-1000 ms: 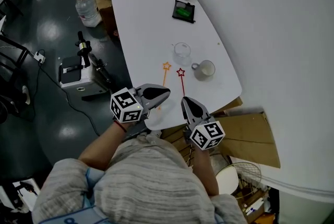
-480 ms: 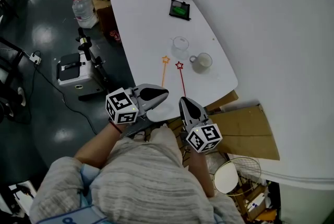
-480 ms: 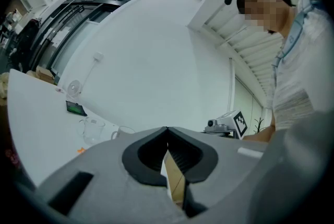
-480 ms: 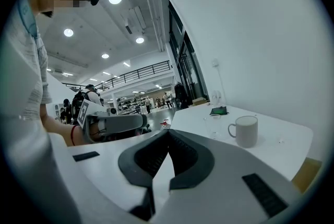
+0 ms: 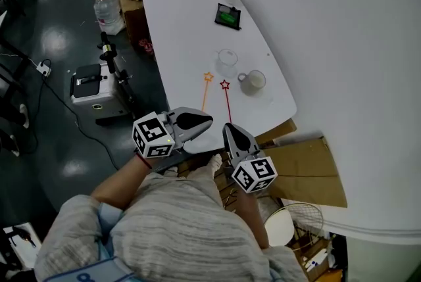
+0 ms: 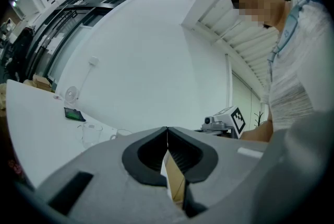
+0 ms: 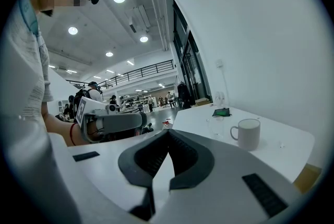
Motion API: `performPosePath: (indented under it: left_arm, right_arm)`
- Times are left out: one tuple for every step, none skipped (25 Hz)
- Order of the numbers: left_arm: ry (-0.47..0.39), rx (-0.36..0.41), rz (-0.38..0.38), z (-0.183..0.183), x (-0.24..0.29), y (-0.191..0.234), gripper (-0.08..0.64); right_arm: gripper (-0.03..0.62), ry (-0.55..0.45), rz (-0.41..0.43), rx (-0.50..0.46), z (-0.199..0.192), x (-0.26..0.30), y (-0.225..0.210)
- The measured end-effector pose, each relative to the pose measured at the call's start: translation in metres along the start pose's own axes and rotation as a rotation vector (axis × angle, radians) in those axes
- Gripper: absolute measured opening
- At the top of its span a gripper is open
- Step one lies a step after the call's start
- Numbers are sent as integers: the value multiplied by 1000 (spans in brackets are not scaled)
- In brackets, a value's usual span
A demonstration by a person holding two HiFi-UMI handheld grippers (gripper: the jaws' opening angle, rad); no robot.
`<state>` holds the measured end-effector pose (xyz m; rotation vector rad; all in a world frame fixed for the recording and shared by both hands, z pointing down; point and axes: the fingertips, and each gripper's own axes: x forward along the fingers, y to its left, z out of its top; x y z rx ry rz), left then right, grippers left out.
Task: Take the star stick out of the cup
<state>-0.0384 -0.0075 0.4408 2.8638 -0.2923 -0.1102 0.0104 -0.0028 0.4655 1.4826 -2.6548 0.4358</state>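
Closed on nothing, left tool (image 5: 209, 119) and right tool (image 5: 227, 126) could sweep the red star stick (image 5: 227, 102) off the counter's (image 5: 177, 31) near edge.

White table (image 5: 177, 24) on dark glossy floor (image 5: 59, 142)

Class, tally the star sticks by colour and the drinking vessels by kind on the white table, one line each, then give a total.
Orange star stick: 1
Red star stick: 1
Clear glass cup: 1
White mug: 1
Total: 4
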Motion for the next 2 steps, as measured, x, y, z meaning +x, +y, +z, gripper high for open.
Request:
performPosePath:
  left_arm:
    - [0, 3, 0, 1, 2, 0, 14]
    - [0, 5, 1, 1, 3, -1, 14]
  right_arm:
    - [8, -2, -2, -4, 2, 0, -1]
    - [9, -3, -5, -8, 5, -1, -2]
